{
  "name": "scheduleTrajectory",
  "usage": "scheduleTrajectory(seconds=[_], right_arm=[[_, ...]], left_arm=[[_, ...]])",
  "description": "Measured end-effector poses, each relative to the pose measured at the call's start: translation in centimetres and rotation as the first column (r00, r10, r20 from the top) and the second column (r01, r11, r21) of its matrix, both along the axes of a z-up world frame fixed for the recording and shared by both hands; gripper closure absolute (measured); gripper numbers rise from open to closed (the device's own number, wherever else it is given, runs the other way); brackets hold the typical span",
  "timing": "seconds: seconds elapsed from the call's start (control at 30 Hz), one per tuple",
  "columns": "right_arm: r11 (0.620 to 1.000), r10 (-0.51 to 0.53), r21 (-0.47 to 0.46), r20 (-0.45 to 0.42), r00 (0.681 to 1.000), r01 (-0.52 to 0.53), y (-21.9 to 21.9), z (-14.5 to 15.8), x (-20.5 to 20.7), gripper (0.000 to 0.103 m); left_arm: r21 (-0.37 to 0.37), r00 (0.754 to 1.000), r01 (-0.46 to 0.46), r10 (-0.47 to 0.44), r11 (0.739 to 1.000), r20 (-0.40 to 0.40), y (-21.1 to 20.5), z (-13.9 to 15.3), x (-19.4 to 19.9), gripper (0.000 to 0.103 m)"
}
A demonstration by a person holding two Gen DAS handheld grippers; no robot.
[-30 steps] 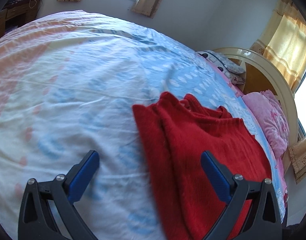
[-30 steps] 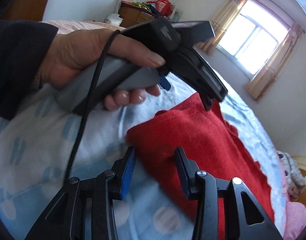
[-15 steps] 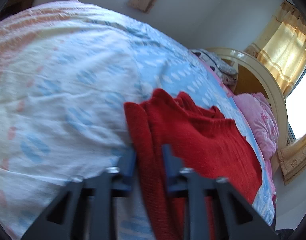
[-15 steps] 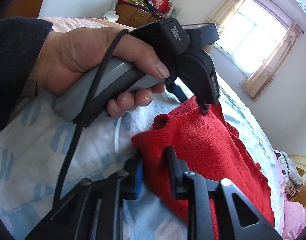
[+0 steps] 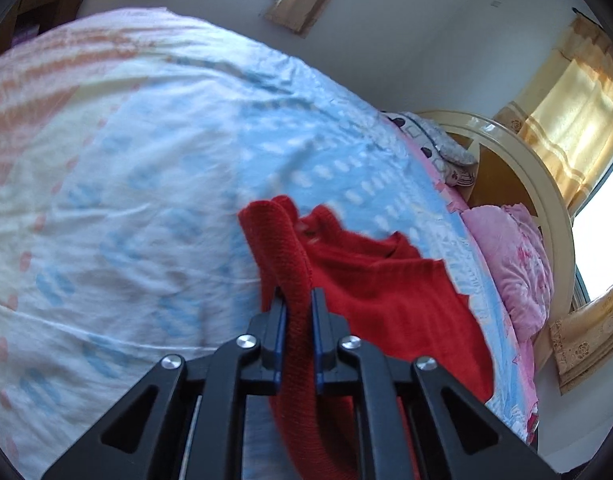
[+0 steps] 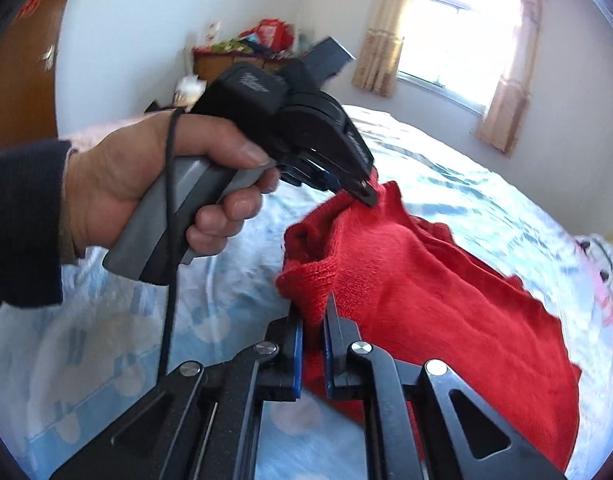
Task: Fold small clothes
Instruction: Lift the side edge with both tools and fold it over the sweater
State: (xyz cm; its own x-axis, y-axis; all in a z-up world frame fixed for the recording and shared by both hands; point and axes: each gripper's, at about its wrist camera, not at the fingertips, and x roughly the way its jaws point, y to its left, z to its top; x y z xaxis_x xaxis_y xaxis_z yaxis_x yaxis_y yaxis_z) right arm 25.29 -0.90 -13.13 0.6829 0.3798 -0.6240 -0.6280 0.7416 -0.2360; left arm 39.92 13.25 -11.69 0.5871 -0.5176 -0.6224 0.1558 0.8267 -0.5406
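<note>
A red knitted sweater [image 5: 386,292] lies on the blue and white bedsheet [image 5: 146,200]. In the left wrist view my left gripper [image 5: 297,296] has its jaws closing tight on a lifted fold at the sweater's left edge. The right wrist view shows my right gripper [image 6: 313,308] with its jaws closing on the near corner of the sweater [image 6: 446,304], cloth pinched between the blue pads. Farther along the same edge the left gripper [image 6: 366,196], held by a hand [image 6: 126,184], pinches the cloth. The gripped edge hangs raised off the bed.
A curved wooden headboard [image 5: 538,184] and a pink pillow [image 5: 514,256] sit at the bed's right end. A cluttered dresser [image 6: 234,60] stands by the far wall beside a curtained window [image 6: 458,28]. A black cable [image 6: 170,240] hangs from the left gripper's handle.
Both grippers went from open around the sweater's edge to shut on it. They have since risen, pulling that edge up off the sheet.
</note>
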Motion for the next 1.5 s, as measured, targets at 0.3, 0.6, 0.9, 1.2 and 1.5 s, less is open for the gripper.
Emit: scheduleTrajectory(seconds=[0.3, 0.6, 0.9, 1.2, 1.5], right_arm=[[0.974, -0.085, 0.204, -0.059, 0.995, 0.095, -7.4, 3.1, 0.4, 0.097], [0.929, -0.177, 0.303, -0.135, 0.975, 0.211, -15.7, 3.9, 1.4, 0.097], [0.883, -0.254, 0.345, -0.219, 0.942, 0.319, -21.4, 2.5, 2.5, 0.097], [0.838, -0.301, 0.374, -0.293, 0.908, 0.398, -26.1, 1.3, 1.9, 0.097], [0.819, -0.325, 0.362, -0.347, 0.880, 0.445, -28.5, -0.7, 0.7, 0.097]], left_arm=[[-0.057, 0.997, 0.057, -0.054, 0.997, 0.064, -6.6, 3.8, 1.2, 0.092], [-0.031, 0.988, 0.141, -0.139, 0.989, 0.060, -14.7, 3.9, 2.9, 0.092], [0.017, 0.975, 0.221, -0.221, 0.975, 0.018, -21.4, 2.5, 4.0, 0.092], [0.063, 0.960, 0.278, -0.280, 0.958, 0.016, -26.4, 2.5, 4.0, 0.093], [0.116, 0.945, 0.327, -0.328, 0.938, -0.006, -29.3, 1.5, 3.2, 0.094]])
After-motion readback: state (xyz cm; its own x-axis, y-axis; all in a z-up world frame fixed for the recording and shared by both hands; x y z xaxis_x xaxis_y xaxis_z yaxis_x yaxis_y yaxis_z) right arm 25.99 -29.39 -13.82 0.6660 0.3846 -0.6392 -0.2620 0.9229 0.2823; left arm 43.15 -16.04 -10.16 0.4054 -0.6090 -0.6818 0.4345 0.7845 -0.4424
